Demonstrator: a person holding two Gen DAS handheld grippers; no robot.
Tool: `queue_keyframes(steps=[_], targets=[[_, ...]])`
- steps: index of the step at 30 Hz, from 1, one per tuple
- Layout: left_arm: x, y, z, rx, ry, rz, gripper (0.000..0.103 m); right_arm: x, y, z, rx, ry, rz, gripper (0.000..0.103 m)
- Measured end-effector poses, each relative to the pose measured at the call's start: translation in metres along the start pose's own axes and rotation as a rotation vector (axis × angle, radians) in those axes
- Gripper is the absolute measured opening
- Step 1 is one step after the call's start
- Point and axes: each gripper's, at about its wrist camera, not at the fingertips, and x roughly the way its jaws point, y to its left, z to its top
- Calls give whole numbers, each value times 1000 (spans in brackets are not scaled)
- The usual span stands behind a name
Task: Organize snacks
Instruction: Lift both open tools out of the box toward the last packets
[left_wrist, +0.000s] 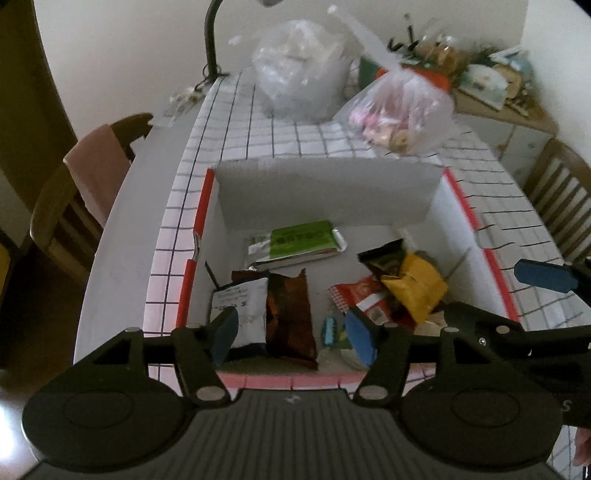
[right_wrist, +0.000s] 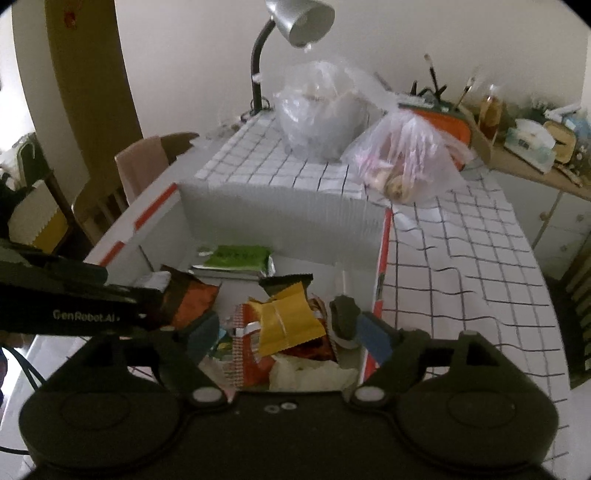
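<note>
The snacks lie loose inside a white cardboard box (left_wrist: 325, 192) with red trim, which sits on the bench (left_wrist: 517, 229) under a white cloth with a dark grid. Near the box's far wall rests a green packet (left_wrist: 303, 240); nearer the cameras, a dark brown packet (left_wrist: 290, 317) lies beside a white packet (left_wrist: 243, 310), while a yellow packet (left_wrist: 413, 288) sits on a heap with a red packet (left_wrist: 364, 293) at the other side. The left hand-held gripper (left_wrist: 291, 332) hangs above the brown and white packets with its blue-padded jaws spread apart and nothing between them. The right hand-held gripper (right_wrist: 288, 336) hangs over the yellow and red heap, its jaws likewise wide and empty. Beyond the box, on the bench, stand two clear plastic bags (right_wrist: 406, 158), one of them holding small wrapped sweets, and a desk lamp (right_wrist: 295, 18) rises behind them.
</note>
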Motion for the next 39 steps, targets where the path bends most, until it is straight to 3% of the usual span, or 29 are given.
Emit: queue_keyframes(steps=[9,25,33,39], targets=[[-47,4,-21,35,-79,-64,69,-49,15,-14,44,-74,-9,96],[-103,24,-62,59,-160,-135,74,-105,50,-48,98,-147,-4,103],[-107,36,-91,57,-138,-163,75,-112,65,-71,129,-138,1,103],[-88,41,-114,56,-64,-184,75,-102,71,-91,151,-79,-9,103]])
